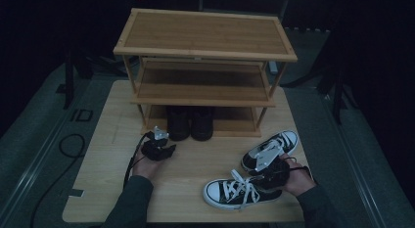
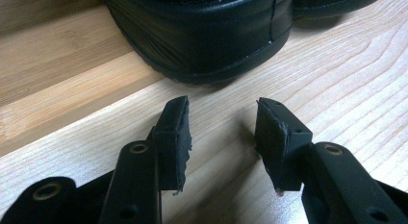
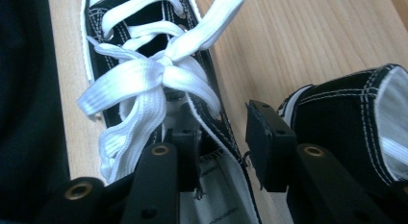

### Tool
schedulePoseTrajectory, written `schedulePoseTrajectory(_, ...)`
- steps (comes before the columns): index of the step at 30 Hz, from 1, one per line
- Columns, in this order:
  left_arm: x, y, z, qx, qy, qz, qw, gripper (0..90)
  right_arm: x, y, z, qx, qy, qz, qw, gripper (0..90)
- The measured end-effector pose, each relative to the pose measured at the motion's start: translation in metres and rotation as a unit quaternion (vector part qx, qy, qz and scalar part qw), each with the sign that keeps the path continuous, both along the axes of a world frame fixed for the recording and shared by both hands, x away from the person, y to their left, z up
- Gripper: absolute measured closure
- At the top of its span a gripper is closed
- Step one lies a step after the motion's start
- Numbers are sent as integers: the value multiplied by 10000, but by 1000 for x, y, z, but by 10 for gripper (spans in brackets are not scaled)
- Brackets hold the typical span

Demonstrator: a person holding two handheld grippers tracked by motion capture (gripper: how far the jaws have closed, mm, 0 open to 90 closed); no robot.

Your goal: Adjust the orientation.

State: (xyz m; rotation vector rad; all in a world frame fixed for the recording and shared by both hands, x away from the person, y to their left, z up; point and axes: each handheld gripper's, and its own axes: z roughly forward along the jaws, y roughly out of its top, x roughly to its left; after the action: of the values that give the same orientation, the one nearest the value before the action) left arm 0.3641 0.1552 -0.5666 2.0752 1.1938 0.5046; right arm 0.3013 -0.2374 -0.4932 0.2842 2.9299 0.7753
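Dim room, wooden table (image 1: pixel 98 189); right gripper (image 3: pixel 223 137) half open astride near sneaker's (image 1: pixel 240 191) collar wall, one finger (image 3: pixel 185 156) inside the opening, not clamped; toe lying ahead along the fingers; left gripper (image 2: pixel 221 132) open, empty, facing black shoe (image 2: pixel 202 36)

White letters "ID" on the dark floor (image 1: pixel 80 115), left of the tabletop (image 1: pixel 112 140). Tiny dark print inside the sneaker (image 3: pixel 211 185) on its white lining, too small and blurred to read. No other readable text, brand, number or sign anywhere.
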Motion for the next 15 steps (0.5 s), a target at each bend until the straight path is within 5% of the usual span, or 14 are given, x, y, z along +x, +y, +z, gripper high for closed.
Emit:
schedulePoseTrajectory(5,0,0,0,-3,-2,-1,10000,561,1,1,-2,-169,22,108,9998,682)
schedulePoseTrajectory(8,0,0,0,-3,-5,-1,10000,562,1,1,-4,-489,-143,-49,9987,692)
schedulePoseTrajectory(11,0,0,0,-1,-6,2,10000,562,1,5,-8,-255,-72,42,9996,703)
schedulePoseTrajectory(15,0,0,0,-2,-7,5,10000,562,1,16,-12,-418,-117,143,9990,785)
